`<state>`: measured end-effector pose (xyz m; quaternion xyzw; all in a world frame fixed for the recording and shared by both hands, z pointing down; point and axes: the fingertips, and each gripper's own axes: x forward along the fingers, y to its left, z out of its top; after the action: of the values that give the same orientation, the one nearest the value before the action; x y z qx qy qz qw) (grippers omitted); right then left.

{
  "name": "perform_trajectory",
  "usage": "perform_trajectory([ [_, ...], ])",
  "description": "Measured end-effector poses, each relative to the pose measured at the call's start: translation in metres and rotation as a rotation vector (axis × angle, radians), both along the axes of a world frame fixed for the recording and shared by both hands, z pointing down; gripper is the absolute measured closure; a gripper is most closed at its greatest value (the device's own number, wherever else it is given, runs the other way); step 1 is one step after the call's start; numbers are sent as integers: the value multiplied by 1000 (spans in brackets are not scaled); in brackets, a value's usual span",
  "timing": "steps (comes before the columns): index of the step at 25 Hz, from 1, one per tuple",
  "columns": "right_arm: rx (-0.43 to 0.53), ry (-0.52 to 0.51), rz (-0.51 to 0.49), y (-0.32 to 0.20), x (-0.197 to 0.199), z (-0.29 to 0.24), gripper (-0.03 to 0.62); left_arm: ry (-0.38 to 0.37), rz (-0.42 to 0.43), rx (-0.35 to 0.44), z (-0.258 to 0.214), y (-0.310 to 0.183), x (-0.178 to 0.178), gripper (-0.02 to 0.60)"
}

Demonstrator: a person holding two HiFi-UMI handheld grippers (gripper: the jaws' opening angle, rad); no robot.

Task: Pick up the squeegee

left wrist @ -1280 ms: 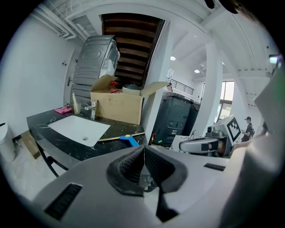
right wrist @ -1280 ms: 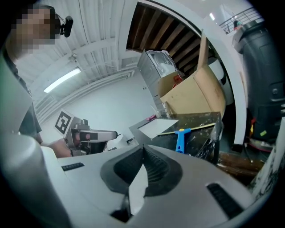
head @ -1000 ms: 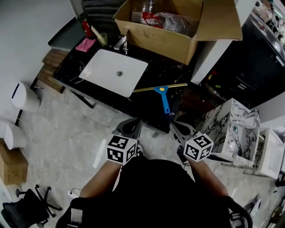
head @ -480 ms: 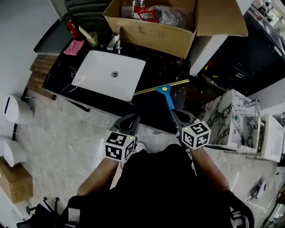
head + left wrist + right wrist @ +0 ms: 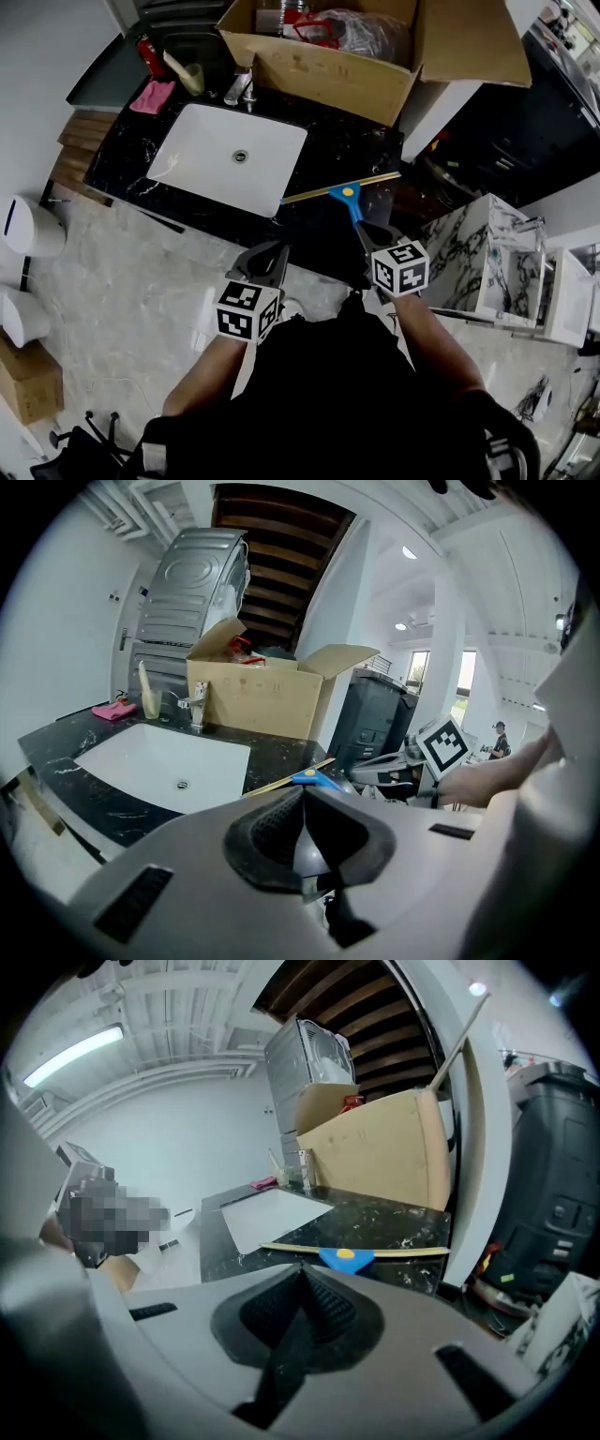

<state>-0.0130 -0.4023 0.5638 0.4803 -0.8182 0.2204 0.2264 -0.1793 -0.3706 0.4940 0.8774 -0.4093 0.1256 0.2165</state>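
Black marble makes up the table (image 5: 342, 150), the largest thing in the head view, filling it from 10 to 1 o'clock. It carries an open cardboard box (image 5: 328, 75) at 12 o'clock and a white sink (image 5: 230, 155) at 10 o'clock. The squeegee (image 5: 349, 192) lies flat near the table's near edge at 1 o'clock, its yellow blade crosswise and its blue handle pointing toward the person. The pick-up has not begun, judging by how the squeegee rests on the table with nothing gripping it. The right tool (image 5: 368, 232) sits at 6 o'clock of the squeegee's head, right over the handle's near end, with its jaws clenched together on nothing. The left tool (image 5: 270, 253) hangs off the table edge at 7 o'clock of the squeegee, likewise clenched and empty. What is left, I judge, is nearly everything: the right tool must spread its jaws, settle round the handle, close and lift. Only the head view shows the whole handle and how near the right tool is to it. The right gripper view shows just the blue head and the yellow blade (image 5: 375, 1252) at 12 o'clock above the tool's own body, which hides the handle. That view, and the left gripper view, give the jaws pressed shut, which the head view cannot resolve. The left gripper view alone catches the right tool's marker cube (image 5: 442, 746) at 3 o'clock.
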Motion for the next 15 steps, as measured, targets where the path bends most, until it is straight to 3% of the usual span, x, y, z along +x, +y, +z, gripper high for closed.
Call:
perform_trajectory([
  [7, -70, 57, 38, -32, 17, 33, 585, 12, -121, -7, 0, -9, -20, 565],
  [10, -126, 68, 33, -40, 16, 41, 512, 18, -163, -14, 2, -11, -24, 565],
  [15, -172, 85, 31, -53, 18, 56, 484, 19, -194, -27, 3, -11, -20, 565],
])
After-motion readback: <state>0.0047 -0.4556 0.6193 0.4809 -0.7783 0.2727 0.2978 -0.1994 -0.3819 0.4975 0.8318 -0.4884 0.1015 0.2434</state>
